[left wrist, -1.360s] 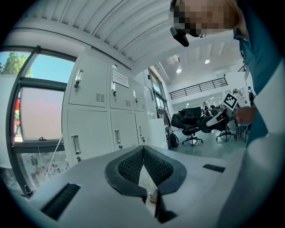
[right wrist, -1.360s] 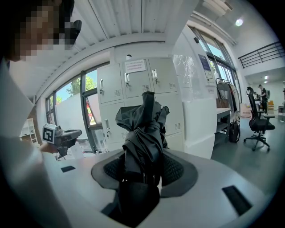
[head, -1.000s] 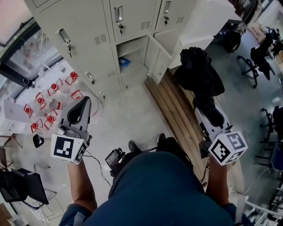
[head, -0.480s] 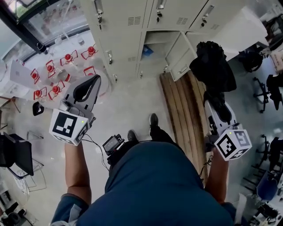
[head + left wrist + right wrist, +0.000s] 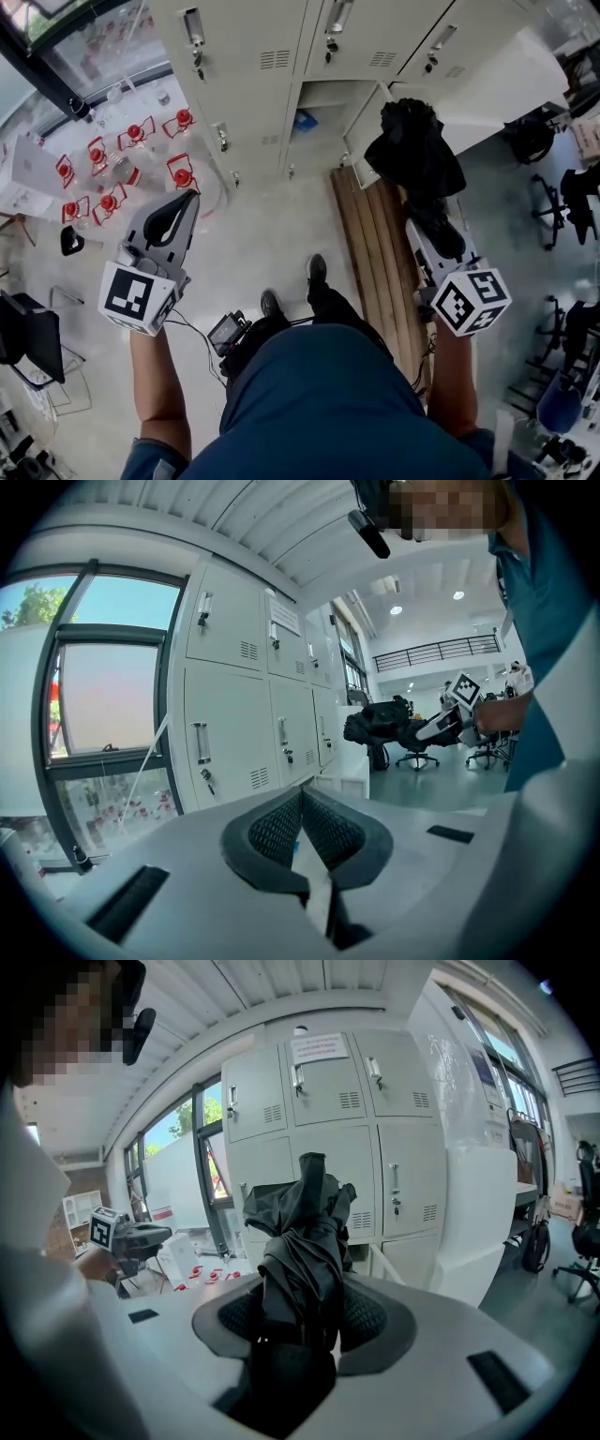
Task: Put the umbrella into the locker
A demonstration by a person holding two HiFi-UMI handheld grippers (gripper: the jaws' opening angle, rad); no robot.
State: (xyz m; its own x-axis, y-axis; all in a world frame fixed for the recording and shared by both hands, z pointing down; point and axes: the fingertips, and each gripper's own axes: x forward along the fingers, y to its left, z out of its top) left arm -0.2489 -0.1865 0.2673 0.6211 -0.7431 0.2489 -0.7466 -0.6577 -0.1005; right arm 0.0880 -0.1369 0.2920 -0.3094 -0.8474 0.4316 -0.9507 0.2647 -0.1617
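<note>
The folded black fabric umbrella is grasped in the right tongs and held in the air near the open cream metal locker compartment. The left tongs are clenched on nothing. The umbrella is best led in tip-first, clear of the swung-out door.

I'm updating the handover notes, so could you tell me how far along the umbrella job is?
Done: the lower locker stands open and the folded umbrella is picked up. In hand: the right gripper grips it, short of the locker. Left: carry it in and release. The left gripper is shut and empty.
</note>
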